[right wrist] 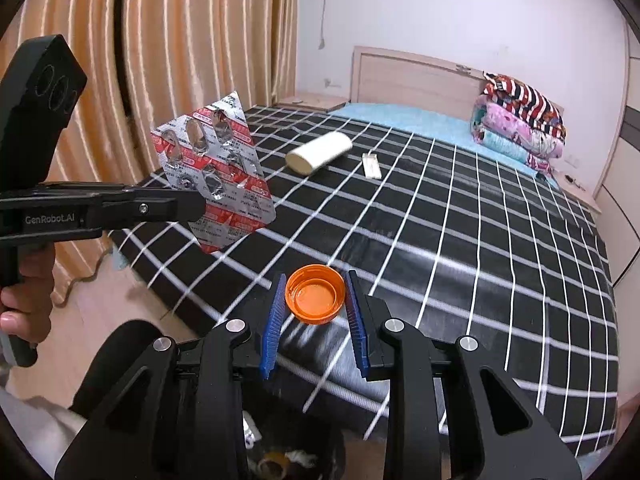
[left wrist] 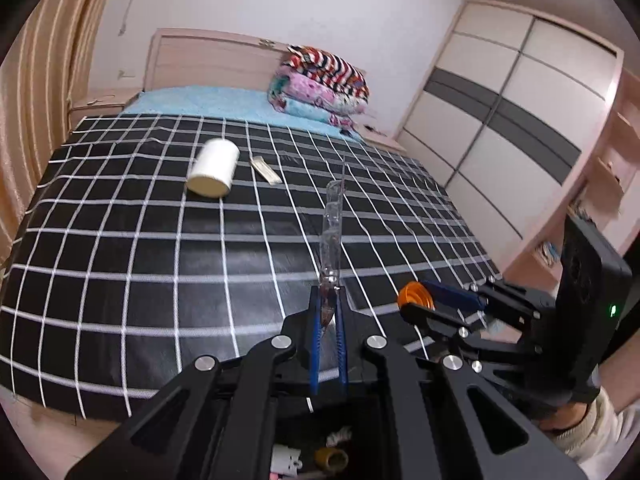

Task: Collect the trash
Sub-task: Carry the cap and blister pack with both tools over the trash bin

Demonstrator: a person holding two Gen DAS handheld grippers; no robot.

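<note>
The left tongs (left wrist: 329, 300) are closed almost fully, and between the blue pads (left wrist: 316, 344) they pinch an empty pill blister sheet (right wrist: 216, 172). In the left wrist view the sheet is seen from its edge, standing up from the pads; in the right wrist view its silver and red face shows, held in the air over the near corner of the bed (right wrist: 460, 240).

The right tongs (right wrist: 316, 300) are partly open, and their pads press on both sides of an orange bottle cap (right wrist: 315, 294). The cap has its hollow side toward the camera and it is also lifted above the bed.

On the black checked cover (left wrist: 160, 264) further back lie a white cylinder (left wrist: 214, 172) on its side and, just beside it, a small flat pale wrapper (left wrist: 265, 170). Both are well apart from the tongs.

Under the two tongs, a dark bin (left wrist: 320, 440) with some trash inside is partly visible.
</note>
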